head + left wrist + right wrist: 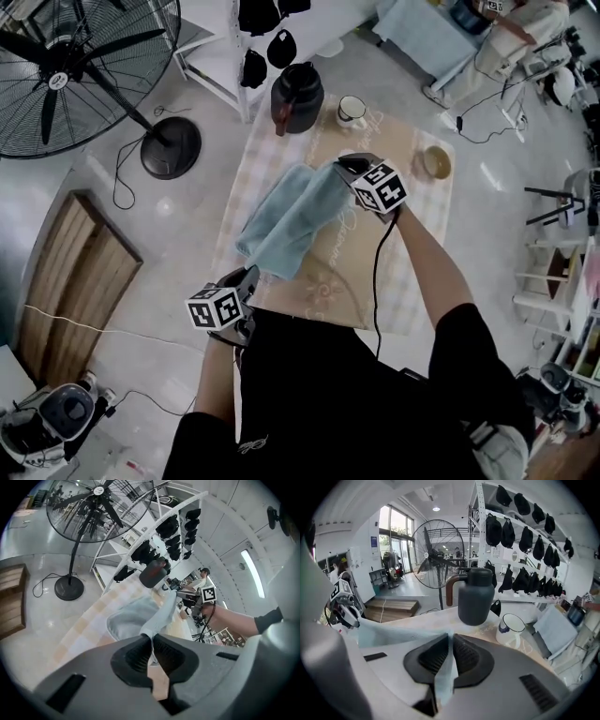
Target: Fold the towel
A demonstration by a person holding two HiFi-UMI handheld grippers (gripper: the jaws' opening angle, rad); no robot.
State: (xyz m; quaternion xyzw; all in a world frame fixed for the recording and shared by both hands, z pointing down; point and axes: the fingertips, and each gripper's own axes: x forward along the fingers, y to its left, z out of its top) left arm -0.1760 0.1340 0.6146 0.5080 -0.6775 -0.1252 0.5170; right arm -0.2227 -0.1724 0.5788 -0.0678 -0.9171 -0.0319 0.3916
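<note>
Over the middle of the checked tablecloth (pixel 417 281), the light blue towel (pixel 286 225) is held up between two grippers. The left gripper (pixel 251 277) is squeezed tight on one towel corner at 7 o'clock. The right gripper (pixel 345 167) is squeezed tight on another corner at 1 o'clock. A dark jug (pixel 297 97) and a white mug (pixel 352 110) stand at 12 o'clock, a bowl (pixel 436 161) at 2 o'clock.

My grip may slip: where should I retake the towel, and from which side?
At a corner, edge-on from outside: the towel is thin, limp cloth, so jaws should straddle its hem. The left gripper and right gripper are each shut on its edge.
</note>
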